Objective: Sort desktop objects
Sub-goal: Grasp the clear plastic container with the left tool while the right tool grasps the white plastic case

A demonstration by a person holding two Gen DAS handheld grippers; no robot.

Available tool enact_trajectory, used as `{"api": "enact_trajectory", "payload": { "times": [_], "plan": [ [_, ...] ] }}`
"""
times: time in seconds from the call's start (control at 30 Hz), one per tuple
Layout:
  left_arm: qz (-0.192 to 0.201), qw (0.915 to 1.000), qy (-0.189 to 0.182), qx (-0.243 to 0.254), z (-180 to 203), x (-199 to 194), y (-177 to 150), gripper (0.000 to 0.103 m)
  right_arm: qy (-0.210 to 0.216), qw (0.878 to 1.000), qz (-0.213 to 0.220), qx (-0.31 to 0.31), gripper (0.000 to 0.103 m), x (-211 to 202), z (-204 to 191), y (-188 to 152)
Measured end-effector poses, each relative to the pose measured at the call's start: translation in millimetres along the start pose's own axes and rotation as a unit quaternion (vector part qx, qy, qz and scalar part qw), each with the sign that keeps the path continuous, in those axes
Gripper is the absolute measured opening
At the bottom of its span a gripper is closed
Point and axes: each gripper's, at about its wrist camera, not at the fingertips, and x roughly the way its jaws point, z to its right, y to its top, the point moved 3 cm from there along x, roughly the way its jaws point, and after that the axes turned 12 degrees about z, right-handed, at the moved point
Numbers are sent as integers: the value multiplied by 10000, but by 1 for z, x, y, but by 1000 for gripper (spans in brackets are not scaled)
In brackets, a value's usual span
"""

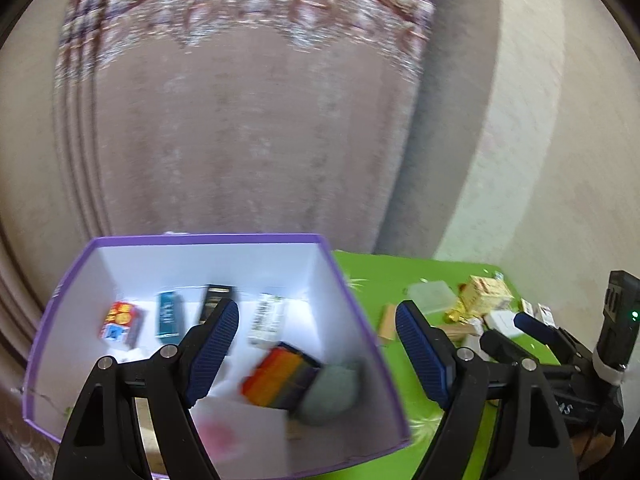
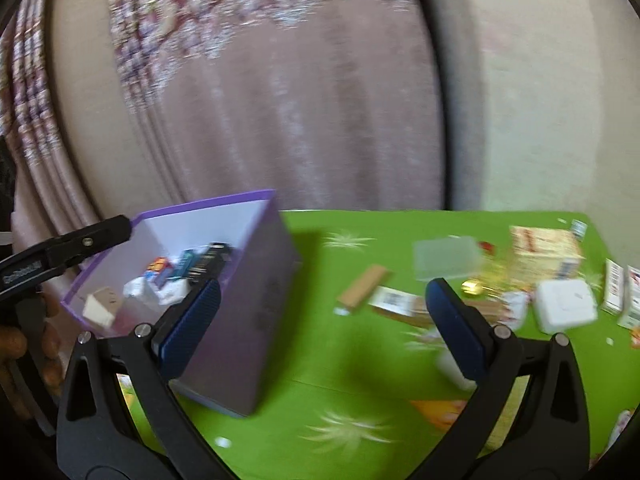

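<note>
I'm sitting between picks: the purple box (image 1: 352,300) at the table's left already holds several small cartons, while loose packets, including a white square box (image 2: 564,306), wait on the green tablecloth (image 2: 360,280) to its right. My left gripper (image 1: 316,344) is hanging wide and empty over the box; my right gripper (image 2: 320,320) is angling down, wide, empty (blurry view). Next I'm needing to line up one packet.
</note>
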Motion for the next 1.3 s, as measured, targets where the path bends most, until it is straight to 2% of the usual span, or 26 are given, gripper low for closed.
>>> {"api": "enact_trajectory", "payload": {
  "times": [0.23, 0.43, 0.7, 0.87, 0.9, 1.07, 1.17, 1.3],
  "plan": [
    [-168, 9977, -486, 438, 69, 20, -7, 81, -838, 9963, -69, 186, 102, -18, 83, -3],
    [-440, 9910, -1008, 758, 130, 52, -22, 81, -1554, 9869, -339, 264, 102, -17, 148, -7],
    [-860, 9790, -1500, 1085, 184, 120, -37, 81, -1838, 9791, -867, 30, 102, 12, 190, -21],
    [-1362, 9735, -1336, 1261, 199, 174, -54, 81, -1920, 9738, -1213, -134, 102, 36, 205, -30],
    [-1475, 9744, -1211, 1188, 198, 185, -57, 81, -1984, 9716, -1278, -175, 102, 40, 208, -32],
    [-1921, 9790, -646, 224, 182, 232, -71, 84, -2021, 9691, -1406, -176, 102, 51, 216, -38],
    [-2034, 9782, -428, -24, 182, 246, -76, 88, -2036, 9664, -1556, -208, 102, 57, 219, -44],
    [-2229, 9747, -132, -114, 185, 262, -83, 89, -2045, 9626, -1778, -48, 102, 66, 230, -50]
  ]
}}
